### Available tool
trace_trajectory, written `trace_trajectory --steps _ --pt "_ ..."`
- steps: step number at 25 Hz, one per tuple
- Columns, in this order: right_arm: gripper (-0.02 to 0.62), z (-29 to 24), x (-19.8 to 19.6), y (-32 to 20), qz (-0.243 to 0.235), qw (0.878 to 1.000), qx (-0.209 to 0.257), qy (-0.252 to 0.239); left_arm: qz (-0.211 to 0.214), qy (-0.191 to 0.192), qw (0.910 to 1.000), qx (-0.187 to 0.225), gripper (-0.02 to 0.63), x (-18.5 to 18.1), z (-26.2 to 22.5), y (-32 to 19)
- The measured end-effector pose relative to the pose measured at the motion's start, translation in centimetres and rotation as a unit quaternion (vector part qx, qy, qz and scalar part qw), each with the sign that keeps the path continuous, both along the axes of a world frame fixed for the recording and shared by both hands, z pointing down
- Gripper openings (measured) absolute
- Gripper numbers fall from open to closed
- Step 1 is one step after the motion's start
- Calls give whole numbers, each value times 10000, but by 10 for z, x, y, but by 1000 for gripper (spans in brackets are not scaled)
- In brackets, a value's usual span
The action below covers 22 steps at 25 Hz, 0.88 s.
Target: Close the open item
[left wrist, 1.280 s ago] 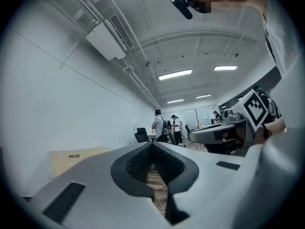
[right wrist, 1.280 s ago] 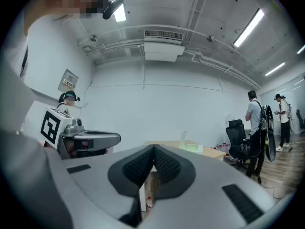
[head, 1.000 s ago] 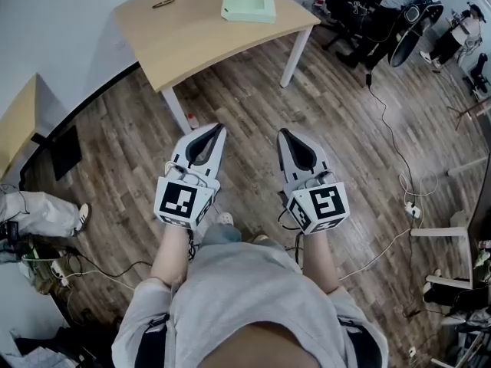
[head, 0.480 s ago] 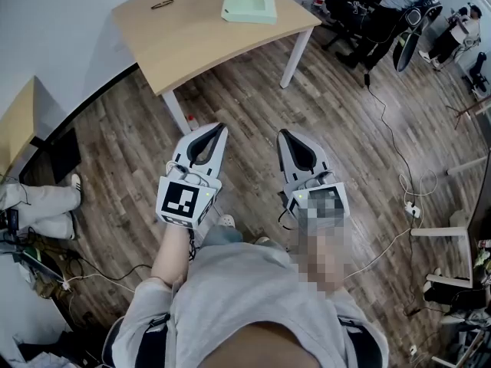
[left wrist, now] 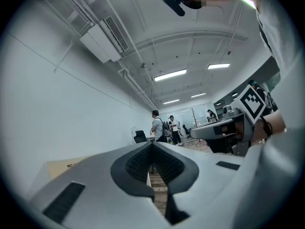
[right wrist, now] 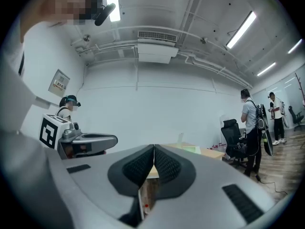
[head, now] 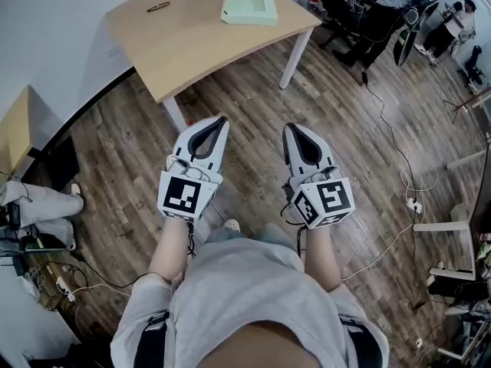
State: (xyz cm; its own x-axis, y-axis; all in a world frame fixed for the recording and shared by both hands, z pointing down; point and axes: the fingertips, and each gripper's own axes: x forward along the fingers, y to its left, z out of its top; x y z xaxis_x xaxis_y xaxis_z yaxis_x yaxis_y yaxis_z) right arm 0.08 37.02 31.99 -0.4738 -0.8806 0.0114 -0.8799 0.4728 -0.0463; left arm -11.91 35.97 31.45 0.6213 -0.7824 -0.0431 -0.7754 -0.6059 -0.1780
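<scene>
2 tools are held low over the wood floor, side by side w/ a gap btw them, tips pointing toward the table. Left tool: jaws squeezed tight together, nothing in them. Right tool: same, jaws pressed together & empty. Each has 1 cube w/ black & white squares at its back end. 1 green box sits on the far part of the table, nr the back edge, well apart from both tools. 1 small dark thing lies on the table too, left of the box & apart from it; too small to tell what it is. 2 white table legs show. 1 more table pokes in at the left edge. In the right gripper view 2 people stand by 1 black chair.
</scene>
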Motion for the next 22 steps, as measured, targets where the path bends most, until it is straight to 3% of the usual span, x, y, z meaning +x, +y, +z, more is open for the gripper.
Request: trace_trajectory --steps 9,22 --pt "9 4 -1 -39 31 9999 42 139 70 84 9999 -106 15 4 9 -42" --pt "9 -3 26 -164 -348 9994 56 52 -375 85 9992 -125 15 28 5 -161"
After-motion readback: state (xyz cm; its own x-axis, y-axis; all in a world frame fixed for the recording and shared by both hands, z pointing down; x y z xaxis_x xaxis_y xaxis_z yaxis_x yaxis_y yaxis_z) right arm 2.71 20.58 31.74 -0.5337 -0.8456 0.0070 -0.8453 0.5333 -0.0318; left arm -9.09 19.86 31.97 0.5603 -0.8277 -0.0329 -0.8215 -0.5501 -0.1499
